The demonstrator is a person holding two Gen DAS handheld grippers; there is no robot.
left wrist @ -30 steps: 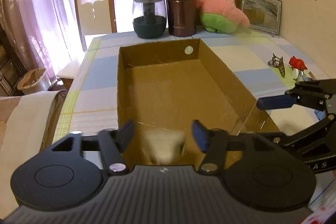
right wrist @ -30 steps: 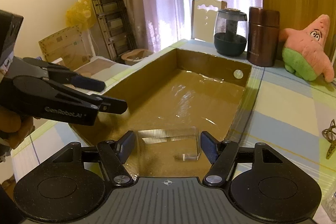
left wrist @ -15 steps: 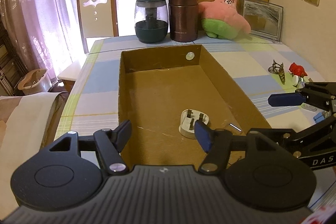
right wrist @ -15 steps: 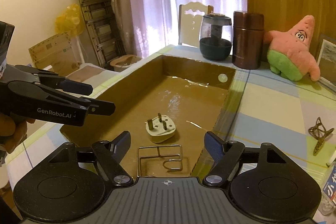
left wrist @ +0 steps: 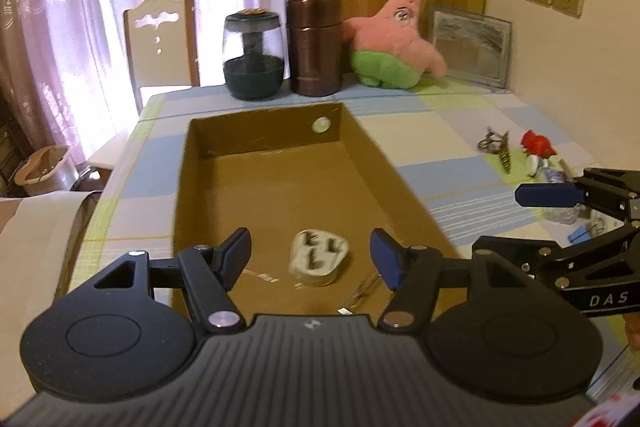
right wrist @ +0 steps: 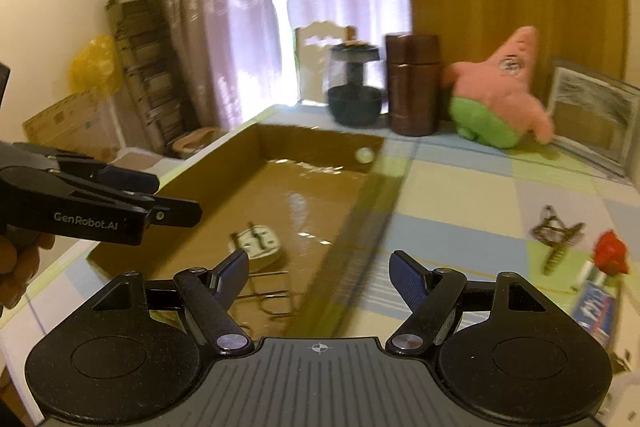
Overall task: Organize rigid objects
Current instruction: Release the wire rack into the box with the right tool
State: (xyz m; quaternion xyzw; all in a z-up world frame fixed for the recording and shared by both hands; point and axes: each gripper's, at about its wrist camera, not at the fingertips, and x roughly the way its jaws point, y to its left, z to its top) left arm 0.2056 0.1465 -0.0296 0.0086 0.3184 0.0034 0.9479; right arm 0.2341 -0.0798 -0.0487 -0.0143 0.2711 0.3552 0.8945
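A white three-pin plug (left wrist: 320, 261) (right wrist: 258, 241) lies pins up on the floor of the open cardboard box (left wrist: 260, 135) (right wrist: 316, 139). Beside it rests a bent wire frame (right wrist: 268, 299) (left wrist: 362, 291). My left gripper (left wrist: 310, 251) (right wrist: 172, 197) hovers open over the box's near end, nothing between its fingers. My right gripper (right wrist: 322, 267) (left wrist: 524, 223) is open and empty too, straddling the box's right wall. A metal spiral piece (right wrist: 554, 231) (left wrist: 502, 151) and a red toy (right wrist: 610, 255) (left wrist: 538, 143) lie on the checked tablecloth to the right.
Along the table's far edge stand a dark glass jar (left wrist: 252, 57), a brown canister (left wrist: 314, 45), a pink star plush (left wrist: 394, 47) and a framed picture (left wrist: 468, 45). A chair (left wrist: 160, 39) stands behind. A blue packet (right wrist: 592, 307) lies near the right edge.
The plug has left my left gripper and the wire frame my right; both now lie in the box. Both grippers have drawn back, and the right one has swung to the right.
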